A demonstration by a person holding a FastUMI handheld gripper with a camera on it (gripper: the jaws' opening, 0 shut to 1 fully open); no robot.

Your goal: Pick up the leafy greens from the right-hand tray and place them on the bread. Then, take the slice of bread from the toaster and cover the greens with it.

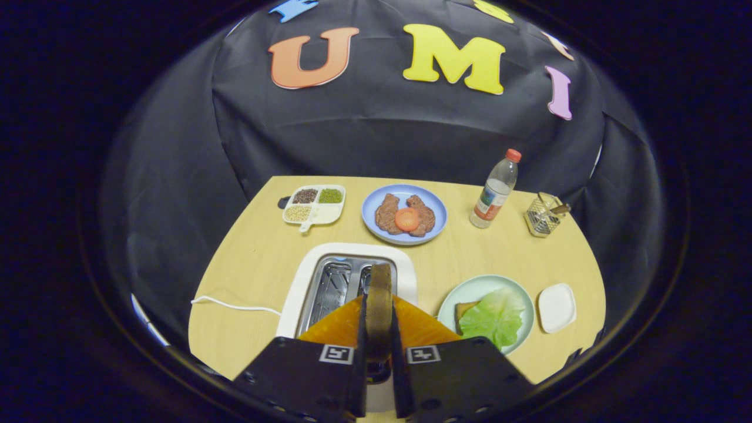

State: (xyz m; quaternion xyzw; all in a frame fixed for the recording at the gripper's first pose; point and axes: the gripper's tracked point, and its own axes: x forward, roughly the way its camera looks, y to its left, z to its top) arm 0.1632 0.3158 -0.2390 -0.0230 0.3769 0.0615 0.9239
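Note:
My gripper (379, 311) is shut on a slice of bread (379, 294), held edge-on and upright between both fingers, above the white toaster (305, 282) and its open slots. To the right of the fingers a pale green plate (470, 289) carries a leafy green (493, 317) that lies over another slice of bread (464, 310), of which only a brown corner shows. A small white tray (556, 307) stands right of that plate.
Beyond the toaster a blue plate (376, 202) holds meat patties and a tomato slice. A divided dish of beans (314, 204) sits to its left, a water bottle (495, 191) and a wire holder (543, 216) to its right. The toaster's white cord (235, 305) trails left.

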